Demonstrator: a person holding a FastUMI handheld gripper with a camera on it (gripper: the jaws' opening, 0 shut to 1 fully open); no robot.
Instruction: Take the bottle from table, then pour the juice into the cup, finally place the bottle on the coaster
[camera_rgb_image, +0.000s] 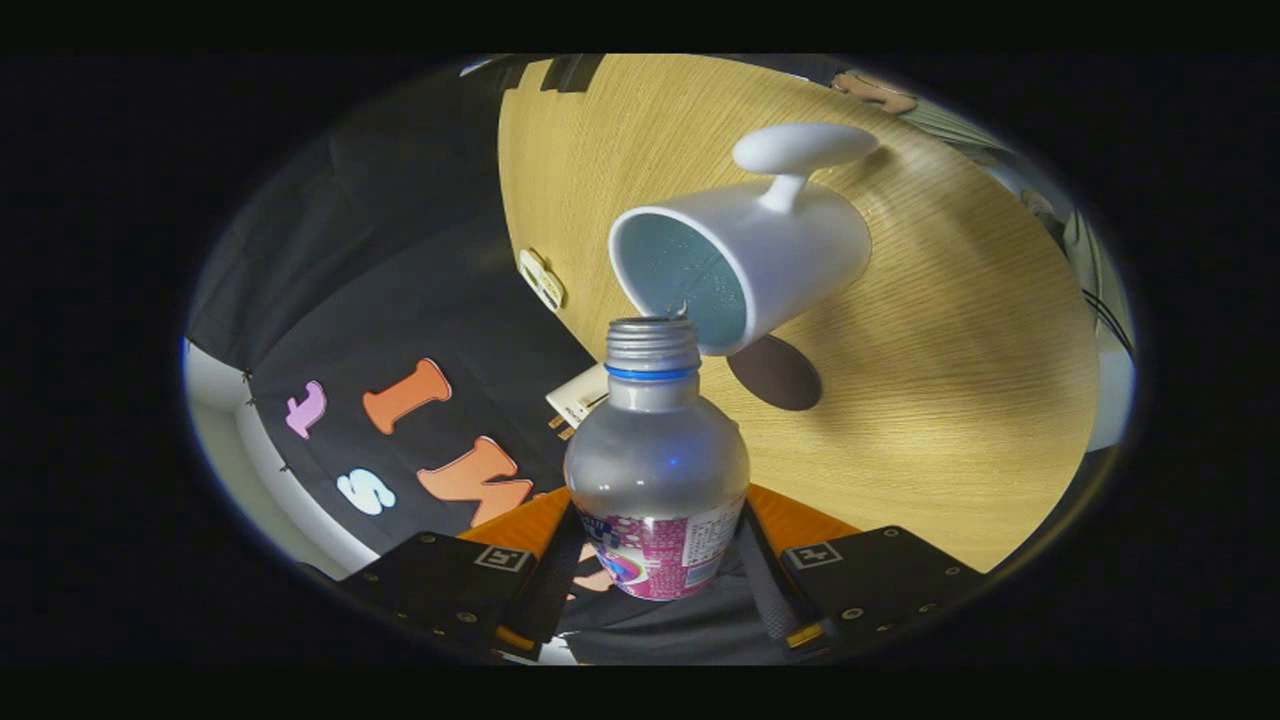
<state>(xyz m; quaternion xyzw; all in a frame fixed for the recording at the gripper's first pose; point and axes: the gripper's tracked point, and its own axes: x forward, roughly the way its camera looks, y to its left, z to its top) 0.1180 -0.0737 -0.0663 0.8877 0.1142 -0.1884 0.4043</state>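
Observation:
My gripper (655, 570) is shut on a clear plastic bottle (655, 460) with a pink label and an uncapped threaded neck. Both fingers press on its labelled body. I hold the bottle tipped over, so the wooden table (950, 380) looks rotated. The bottle's open mouth (652, 325) sits just at the rim of a white cup (745, 265) with a pale blue inside and a knob-like handle. A small drop hangs at the bottle's lip by the cup's rim. A dark brown round coaster (775, 372) lies on the table beside the cup, just beyond the bottle's shoulder.
A small white tag (541, 278) sits at the table's edge, and a white card (578, 397) lies near it, beside the bottle's neck. A person's hand (875, 92) rests at the far end of the table. Cables (1110, 320) run along the table's other side.

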